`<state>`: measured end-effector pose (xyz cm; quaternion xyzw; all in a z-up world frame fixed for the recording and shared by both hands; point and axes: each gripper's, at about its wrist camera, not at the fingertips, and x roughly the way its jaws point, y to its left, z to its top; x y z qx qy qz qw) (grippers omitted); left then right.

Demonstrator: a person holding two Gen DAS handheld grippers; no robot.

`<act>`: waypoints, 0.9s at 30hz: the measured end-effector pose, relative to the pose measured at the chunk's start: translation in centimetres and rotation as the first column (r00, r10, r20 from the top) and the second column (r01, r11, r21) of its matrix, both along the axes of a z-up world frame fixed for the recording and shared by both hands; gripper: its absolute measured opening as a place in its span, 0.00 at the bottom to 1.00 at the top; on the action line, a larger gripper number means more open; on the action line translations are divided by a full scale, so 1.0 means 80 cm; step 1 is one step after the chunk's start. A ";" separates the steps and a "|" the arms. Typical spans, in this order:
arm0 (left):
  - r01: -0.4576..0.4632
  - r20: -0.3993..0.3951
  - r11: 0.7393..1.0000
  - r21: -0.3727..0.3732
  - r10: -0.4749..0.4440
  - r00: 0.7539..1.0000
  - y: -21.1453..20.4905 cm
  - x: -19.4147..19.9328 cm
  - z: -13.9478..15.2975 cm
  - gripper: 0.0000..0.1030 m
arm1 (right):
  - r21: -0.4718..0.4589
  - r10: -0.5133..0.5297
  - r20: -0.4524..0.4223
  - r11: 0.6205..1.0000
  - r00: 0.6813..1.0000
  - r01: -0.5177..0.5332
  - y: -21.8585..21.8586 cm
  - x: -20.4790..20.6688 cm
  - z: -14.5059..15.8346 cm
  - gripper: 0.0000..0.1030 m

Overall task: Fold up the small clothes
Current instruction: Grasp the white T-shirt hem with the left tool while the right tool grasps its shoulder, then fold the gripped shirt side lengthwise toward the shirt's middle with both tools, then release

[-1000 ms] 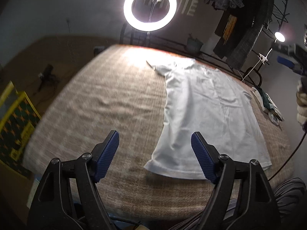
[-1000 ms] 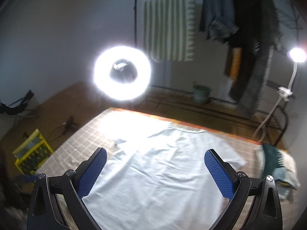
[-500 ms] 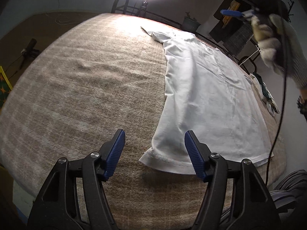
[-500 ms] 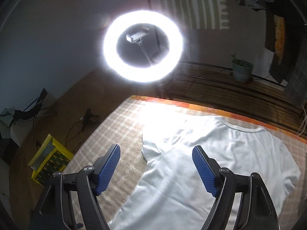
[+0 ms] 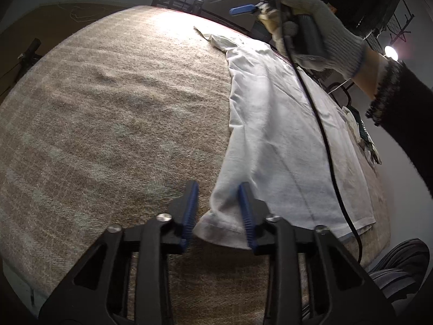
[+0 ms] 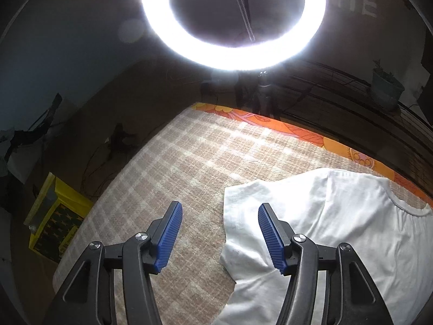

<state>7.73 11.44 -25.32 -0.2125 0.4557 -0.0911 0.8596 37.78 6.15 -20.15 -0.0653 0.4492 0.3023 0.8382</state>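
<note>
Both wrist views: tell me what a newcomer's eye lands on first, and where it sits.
First the glaring ring light, standing past the far edge of the bed. Next the white T-shirt, spread flat on the checked beige blanket. The left hand-held gripper straddles its near hem corner, jaws just closing in; the right hand-held gripper hangs open over the sleeve edge.

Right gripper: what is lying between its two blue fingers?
In the right wrist view, the right gripper, jaws just closing, frames checked blanket and the white T-shirt's sleeve edge, not yet pinched.
</note>
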 end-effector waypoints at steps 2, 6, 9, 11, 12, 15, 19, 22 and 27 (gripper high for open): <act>0.006 0.004 1.000 -0.016 -0.006 1.000 -0.001 0.003 -0.001 0.09 | -0.021 0.006 -0.012 1.000 1.000 -0.006 0.014 0.009 -0.014 0.53; 0.010 0.008 0.999 -0.036 -0.010 1.000 0.000 0.005 -0.003 0.05 | -0.072 0.010 -0.023 0.997 1.000 -0.012 0.036 0.023 -0.041 0.52; 0.009 0.011 0.999 -0.039 -0.009 1.000 0.002 0.005 -0.002 0.04 | -0.120 0.009 -0.029 0.993 1.000 -0.013 0.050 0.033 -0.059 0.49; 0.010 0.013 0.999 -0.044 -0.009 1.000 0.003 0.005 -0.001 0.04 | -0.155 0.004 -0.027 0.988 1.000 -0.008 0.057 0.042 -0.071 0.49; 0.009 0.014 0.999 -0.045 -0.009 1.000 0.004 0.003 -0.001 0.04 | -0.171 0.005 -0.024 0.985 1.000 -0.009 0.060 0.045 -0.076 0.49; 0.007 0.014 0.999 -0.043 -0.007 1.000 0.003 0.005 0.000 0.03 | -0.212 0.009 -0.013 0.977 1.000 -0.011 0.069 0.052 -0.087 0.46; 0.012 0.021 0.999 -0.035 -0.011 1.000 0.001 0.005 0.004 0.02 | -0.239 -0.001 -0.003 0.971 1.000 0.000 0.074 0.060 -0.091 0.40; 0.014 0.027 1.000 -0.025 -0.013 1.000 -0.002 0.007 0.007 0.01 | -0.279 0.002 0.020 0.960 1.000 0.004 0.077 0.060 -0.091 0.29; 0.020 0.049 1.000 -0.003 -0.020 0.999 -0.007 0.002 0.013 0.00 | -0.305 0.006 0.038 0.952 0.999 0.006 0.068 0.061 -0.087 0.03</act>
